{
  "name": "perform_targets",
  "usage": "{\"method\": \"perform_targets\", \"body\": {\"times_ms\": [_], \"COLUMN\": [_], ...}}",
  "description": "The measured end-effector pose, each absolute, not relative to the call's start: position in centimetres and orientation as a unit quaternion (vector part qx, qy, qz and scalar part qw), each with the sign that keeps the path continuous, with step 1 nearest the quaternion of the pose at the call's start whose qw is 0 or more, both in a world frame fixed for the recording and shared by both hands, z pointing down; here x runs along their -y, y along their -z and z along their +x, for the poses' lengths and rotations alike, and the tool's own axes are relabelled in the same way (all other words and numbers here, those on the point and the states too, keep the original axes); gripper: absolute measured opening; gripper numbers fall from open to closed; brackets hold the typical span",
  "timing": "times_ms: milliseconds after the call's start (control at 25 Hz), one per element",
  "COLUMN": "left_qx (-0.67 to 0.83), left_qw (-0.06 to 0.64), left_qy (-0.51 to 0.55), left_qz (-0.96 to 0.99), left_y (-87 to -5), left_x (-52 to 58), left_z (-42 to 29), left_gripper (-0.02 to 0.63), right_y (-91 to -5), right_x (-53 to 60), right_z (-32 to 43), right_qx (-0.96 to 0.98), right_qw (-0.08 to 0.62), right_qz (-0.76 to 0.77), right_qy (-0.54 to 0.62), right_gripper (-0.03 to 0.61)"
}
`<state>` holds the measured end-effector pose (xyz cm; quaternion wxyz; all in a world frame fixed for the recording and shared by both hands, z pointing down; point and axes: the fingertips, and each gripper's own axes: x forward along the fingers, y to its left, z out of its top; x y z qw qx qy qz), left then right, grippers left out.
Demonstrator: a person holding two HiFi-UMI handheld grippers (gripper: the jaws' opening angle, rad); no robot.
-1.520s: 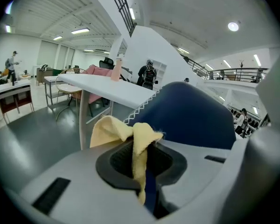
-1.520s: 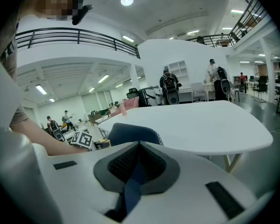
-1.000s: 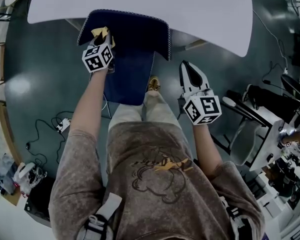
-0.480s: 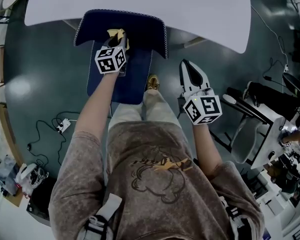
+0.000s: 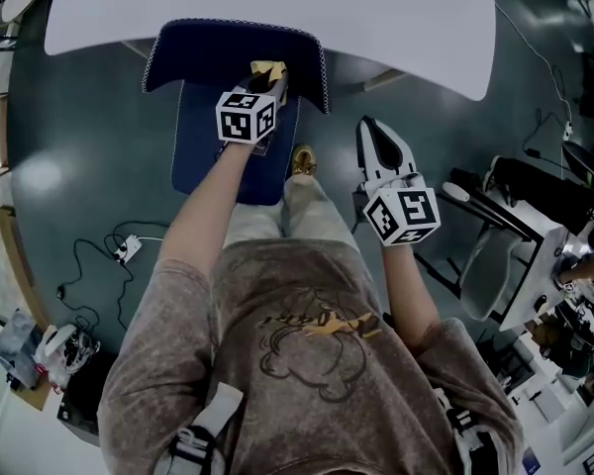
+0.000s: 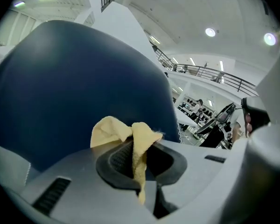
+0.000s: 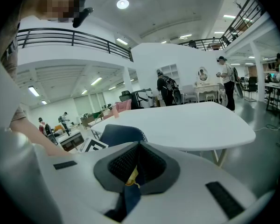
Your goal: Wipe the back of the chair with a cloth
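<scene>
One cloth (image 5: 268,68), one chair (image 5: 236,156), two grippers and one white table (image 5: 396,23) on the far side are all I count that matter here. I judge the wipe to be under way rather than finished. My left gripper (image 5: 266,77) is clenched on the yellow cloth (image 6: 113,127), a fold of it pinched between the jaws and a loose bunch sticking out past the tips. That bunch sits against the dark blue back (image 5: 213,43) of the chair, up near its top edge and a little right of its middle. From the left gripper (image 6: 135,158) itself, the back (image 6: 74,87) fills most of what lies ahead, very close to the cloth, though I cannot see the contact line itself. No dirt or streak shows on the fabric, so I cannot say which parts have been covered; I would treat the right end and the lower part as left to do. My right gripper (image 5: 368,132) hangs well apart, to the right of the chair, jaws closed together on nothing. In its own view the right gripper (image 7: 139,164) shows only a slit, and beyond it the chair (image 7: 121,133) and the table (image 7: 186,122).
</scene>
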<state>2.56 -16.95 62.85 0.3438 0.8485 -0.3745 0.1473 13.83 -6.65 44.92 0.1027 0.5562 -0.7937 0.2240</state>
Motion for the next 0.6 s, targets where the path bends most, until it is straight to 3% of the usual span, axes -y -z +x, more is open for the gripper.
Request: {"method": "perform_targets", "body": {"times_ms": [600], "left_qx": [0.269], "left_qw": [0.374], "left_qy": [-0.145], "left_qz": [0.876], "left_y": [-61.7], "left_x": [10.5], "left_z": [10.4], "left_gripper": [0.044], "right_y": [-44.9], "right_x": [6.3], "right_z": [15.0], "right_qx": [0.788], "right_qw": [0.098], "right_qz": [0.564], "right_qy": [-0.225], "right_gripper": [0.028]}}
